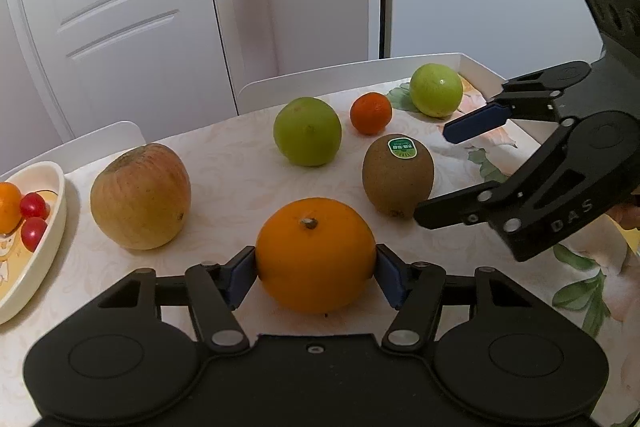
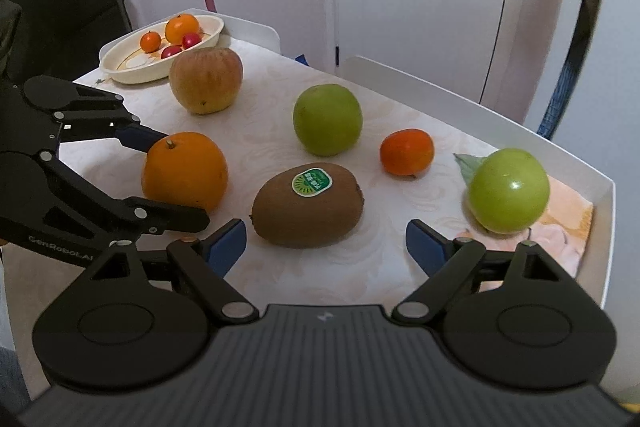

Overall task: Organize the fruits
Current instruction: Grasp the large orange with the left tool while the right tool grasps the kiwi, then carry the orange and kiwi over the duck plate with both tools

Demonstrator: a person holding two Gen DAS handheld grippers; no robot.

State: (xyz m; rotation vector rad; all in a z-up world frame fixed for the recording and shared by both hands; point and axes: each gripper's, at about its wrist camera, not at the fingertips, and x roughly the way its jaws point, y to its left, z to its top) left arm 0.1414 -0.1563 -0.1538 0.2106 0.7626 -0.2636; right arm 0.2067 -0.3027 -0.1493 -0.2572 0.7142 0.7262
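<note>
A large orange (image 1: 316,255) (image 2: 184,171) rests on the tablecloth, and my left gripper (image 1: 316,263) (image 2: 182,183) is shut on it, a blue pad (image 1: 240,275) pressed against each side. To its right a brown kiwi (image 1: 398,175) (image 2: 308,205) with a green sticker lies just ahead of my right gripper (image 2: 326,231) (image 1: 432,175), which is open, its fingers wide on either side and clear of the kiwi. Further back are a reddish-yellow apple (image 1: 140,197) (image 2: 206,81), two green fruits (image 1: 307,131) (image 1: 436,90) and a small tangerine (image 1: 371,113).
A cream bowl (image 1: 48,251) (image 2: 132,77) at the table's left end holds small oranges and cherry tomatoes. The table has a raised white rim (image 2: 560,147) along its far and right sides. A white door stands behind.
</note>
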